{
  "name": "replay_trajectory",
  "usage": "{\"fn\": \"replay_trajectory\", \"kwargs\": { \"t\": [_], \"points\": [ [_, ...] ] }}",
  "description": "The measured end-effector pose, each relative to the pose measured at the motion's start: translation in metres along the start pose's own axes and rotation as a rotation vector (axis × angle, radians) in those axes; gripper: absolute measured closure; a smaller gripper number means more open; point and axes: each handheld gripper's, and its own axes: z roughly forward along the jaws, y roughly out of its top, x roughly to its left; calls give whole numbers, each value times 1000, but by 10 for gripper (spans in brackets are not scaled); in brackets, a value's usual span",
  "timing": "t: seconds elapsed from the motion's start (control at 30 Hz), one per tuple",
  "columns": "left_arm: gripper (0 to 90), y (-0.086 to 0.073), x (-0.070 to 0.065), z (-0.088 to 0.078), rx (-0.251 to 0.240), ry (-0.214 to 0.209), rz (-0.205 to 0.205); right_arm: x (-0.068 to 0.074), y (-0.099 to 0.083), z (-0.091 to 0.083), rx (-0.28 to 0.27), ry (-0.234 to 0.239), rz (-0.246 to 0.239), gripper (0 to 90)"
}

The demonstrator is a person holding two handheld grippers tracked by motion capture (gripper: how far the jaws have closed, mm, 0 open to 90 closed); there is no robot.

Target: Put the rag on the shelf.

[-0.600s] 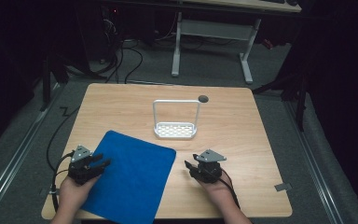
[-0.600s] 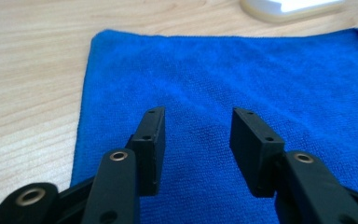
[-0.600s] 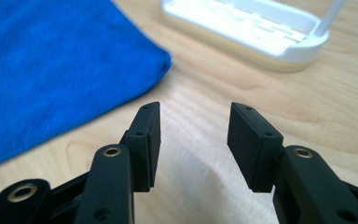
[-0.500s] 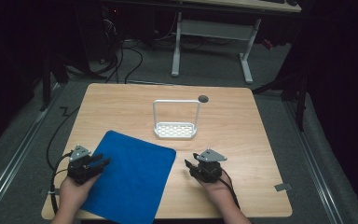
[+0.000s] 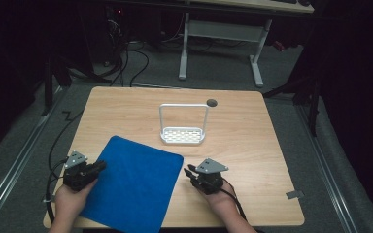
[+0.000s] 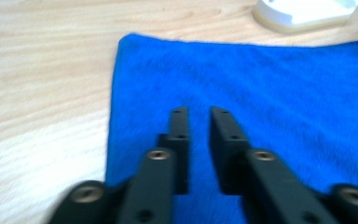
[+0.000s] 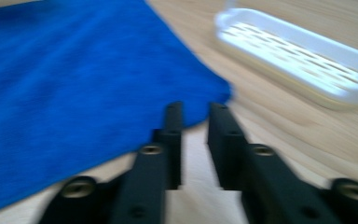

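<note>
High view: your left hand-held gripper [image 5: 96, 167] and right hand-held gripper [image 5: 190, 171], jaws nearly closed and empty, flank the blue cloth [image 5: 131, 187] on the desk [image 5: 252, 145].

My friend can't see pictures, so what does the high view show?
A blue cloth lies flat on a wooden table, with a hand-held gripper at each side: left gripper, right gripper. A white rack stands behind the cloth.

The cloth [image 5: 131, 187] runs off the bottom edge in the high view — its near corner is cut. In the right gripper view the tray [image 7: 298, 58] is smeared by blur — its right end leaves the frame.
</note>
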Motion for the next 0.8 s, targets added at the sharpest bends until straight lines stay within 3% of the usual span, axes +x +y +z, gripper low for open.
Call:
{"fn": "replay_trajectory", "kwargs": {
  "t": [0.03, 0.07, 0.1, 0.13, 0.23, 0.27, 0.47, 0.5, 0.7, 0.8],
  "points": [
    [897, 0, 0, 0, 0, 0, 0, 0, 0, 0, 0, 0, 0, 848],
    [900, -4, 0, 0, 45, 18, 23, 11, 4, 6, 12, 60, -33, 900],
    [900, -4, 0, 0, 45, 18, 23, 11, 4, 6, 12, 60, -33, 900],
    [900, -9, -2, 1, 90, 35, 51, 24, 7, 15, 42, 116, -77, 900],
    [900, -13, -4, 2, 112, 51, 78, 34, 9, 23, 66, 143, -106, 900],
    [900, -15, -6, 3, 124, 55, 85, 44, 10, 32, 87, 166, -135, 900],
    [900, -18, -9, 1, 123, 58, 100, 60, 9, 45, 162, 177, -197, 900],
    [900, -18, -9, 0, 124, 58, 103, 59, 9, 45, 167, 179, -188, 900],
    [900, -18, -18, 1, 140, 31, 132, 53, 7, 40, 176, 153, -187, 900],
    [900, -15, -33, 7, 146, -20, 159, 41, 0, 29, 186, 121, -158, 900]
  ]
}}
